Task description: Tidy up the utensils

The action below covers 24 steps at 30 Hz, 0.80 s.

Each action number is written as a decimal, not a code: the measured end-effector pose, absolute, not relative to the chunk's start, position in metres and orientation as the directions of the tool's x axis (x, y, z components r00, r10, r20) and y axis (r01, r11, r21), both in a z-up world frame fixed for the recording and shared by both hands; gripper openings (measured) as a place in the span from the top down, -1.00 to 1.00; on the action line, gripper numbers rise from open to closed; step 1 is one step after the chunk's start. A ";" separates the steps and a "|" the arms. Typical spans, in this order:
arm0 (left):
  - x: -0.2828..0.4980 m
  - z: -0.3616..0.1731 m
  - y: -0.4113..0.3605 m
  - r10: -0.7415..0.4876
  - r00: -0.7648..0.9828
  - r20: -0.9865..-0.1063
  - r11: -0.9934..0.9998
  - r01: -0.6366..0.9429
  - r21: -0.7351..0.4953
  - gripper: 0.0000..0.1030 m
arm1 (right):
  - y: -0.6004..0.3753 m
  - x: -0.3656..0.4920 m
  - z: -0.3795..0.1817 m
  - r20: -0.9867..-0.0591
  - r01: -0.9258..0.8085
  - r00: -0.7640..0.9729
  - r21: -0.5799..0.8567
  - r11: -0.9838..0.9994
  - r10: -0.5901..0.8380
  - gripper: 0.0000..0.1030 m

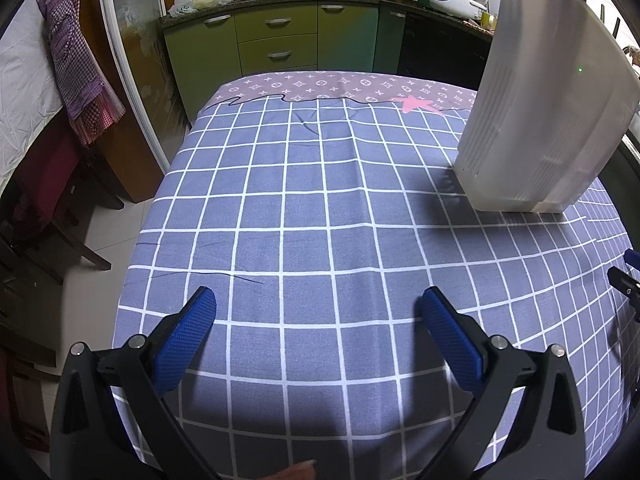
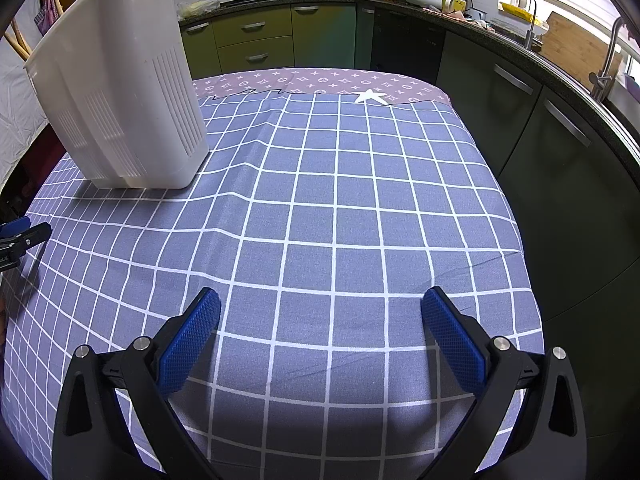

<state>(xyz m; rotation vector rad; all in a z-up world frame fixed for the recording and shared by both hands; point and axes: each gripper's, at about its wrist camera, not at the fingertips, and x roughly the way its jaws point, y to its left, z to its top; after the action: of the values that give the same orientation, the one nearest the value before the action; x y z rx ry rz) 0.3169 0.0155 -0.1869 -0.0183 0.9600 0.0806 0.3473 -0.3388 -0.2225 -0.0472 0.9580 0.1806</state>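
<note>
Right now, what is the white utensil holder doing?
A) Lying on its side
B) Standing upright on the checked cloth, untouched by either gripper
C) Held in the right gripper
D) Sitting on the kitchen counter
B: the white utensil holder stands on the checked cloth, both grippers open and apart from it.

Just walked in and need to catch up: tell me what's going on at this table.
A person holds a hand-held gripper in each hand over a table covered with a blue checked cloth. The left hand-held gripper and the right hand-held gripper are both open and hold nothing. A white plastic utensil holder stands upright on the cloth, between the two. No utensils show on the cloth in either view, and the holder's inside cannot be seen, so the organizing has no visible progress here.
</note>
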 end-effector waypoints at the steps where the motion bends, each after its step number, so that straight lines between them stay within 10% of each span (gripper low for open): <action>1: 0.316 -0.187 0.016 0.058 0.572 -0.818 0.997 -0.077 0.017 -0.89 | -0.339 0.347 -0.222 -0.817 -0.174 0.561 0.040 0.984 0.133 -0.94; 13: 0.252 -0.103 -0.008 -0.020 0.768 -0.641 0.999 -0.013 -0.047 -0.87 | -0.344 0.341 -0.209 -0.787 -0.091 0.610 0.051 0.995 0.096 -0.91; 24: 0.197 -0.031 -0.031 -0.126 0.849 -0.513 0.992 0.092 -0.091 -0.87 | -0.312 0.230 -0.091 -0.437 -0.140 0.893 -0.040 0.989 0.109 -0.91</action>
<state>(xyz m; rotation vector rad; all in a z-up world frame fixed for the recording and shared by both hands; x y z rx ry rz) 0.1966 -0.0312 -0.0305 -0.0640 0.5445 -0.1149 0.2304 -0.3122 -0.0912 -0.0714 0.4489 0.1291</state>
